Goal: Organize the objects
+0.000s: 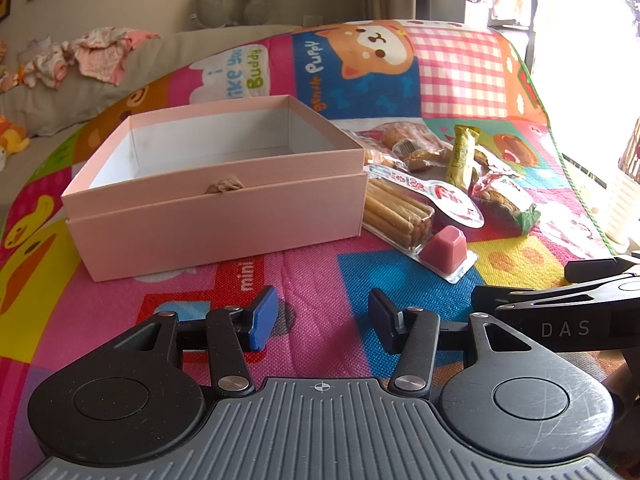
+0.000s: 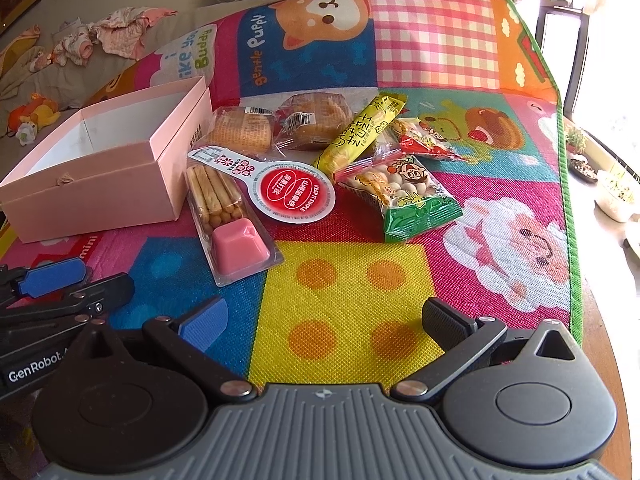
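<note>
Start of packing: pink box (image 1: 216, 200) empty. Your left gripper (image 1: 322, 318) and right gripper (image 2: 320, 320) both spread, holding nothing. Next, reach biscuit-stick pack (image 2: 228, 220).

- The left gripper (image 1: 322, 318) has black linkage arms with silver rivets, blue finger pads and a ribbed grey body bearing a small crosshair mark.
- The right gripper (image 2: 322, 322) is built the same: black round housings, one blue pad, one black textured pad.
- White lettering marks their black sides.
</note>
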`<act>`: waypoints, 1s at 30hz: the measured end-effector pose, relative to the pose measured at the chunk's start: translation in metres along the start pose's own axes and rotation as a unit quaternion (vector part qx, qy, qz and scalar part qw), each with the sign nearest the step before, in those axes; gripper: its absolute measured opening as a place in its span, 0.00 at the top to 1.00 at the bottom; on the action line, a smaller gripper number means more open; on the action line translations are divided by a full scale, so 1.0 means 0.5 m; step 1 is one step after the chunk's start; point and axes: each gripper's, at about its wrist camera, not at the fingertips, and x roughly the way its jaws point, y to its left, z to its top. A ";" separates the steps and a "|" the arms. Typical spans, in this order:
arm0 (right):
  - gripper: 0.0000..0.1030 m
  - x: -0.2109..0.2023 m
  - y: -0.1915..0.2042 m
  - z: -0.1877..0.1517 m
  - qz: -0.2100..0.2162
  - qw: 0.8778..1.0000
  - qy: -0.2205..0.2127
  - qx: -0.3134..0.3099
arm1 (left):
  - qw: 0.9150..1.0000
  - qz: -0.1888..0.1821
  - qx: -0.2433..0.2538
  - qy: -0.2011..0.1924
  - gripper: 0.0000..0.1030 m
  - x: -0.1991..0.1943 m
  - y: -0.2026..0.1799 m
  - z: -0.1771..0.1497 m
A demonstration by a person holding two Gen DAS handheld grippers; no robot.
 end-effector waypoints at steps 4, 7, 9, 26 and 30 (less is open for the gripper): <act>0.00 -0.001 0.000 -0.001 0.001 1.000 -0.001 -0.001 | 1.000 0.000 0.000 0.000 0.46 0.000 0.000 0.000; 0.00 -0.002 -0.001 0.000 0.002 1.000 -0.001 0.001 | 1.000 0.000 0.001 0.000 0.46 0.000 0.000 0.000; 0.00 -0.003 0.000 0.000 0.002 1.000 -0.001 0.000 | 1.000 0.002 0.002 0.000 0.46 0.000 -0.001 0.000; 0.00 0.002 -0.003 0.009 0.007 1.000 0.015 -0.016 | 1.000 0.009 0.011 0.000 0.45 0.001 -0.004 -0.003; 0.00 0.003 -0.003 0.010 0.006 1.000 0.016 -0.016 | 1.000 0.008 0.010 0.000 0.45 0.001 -0.003 -0.003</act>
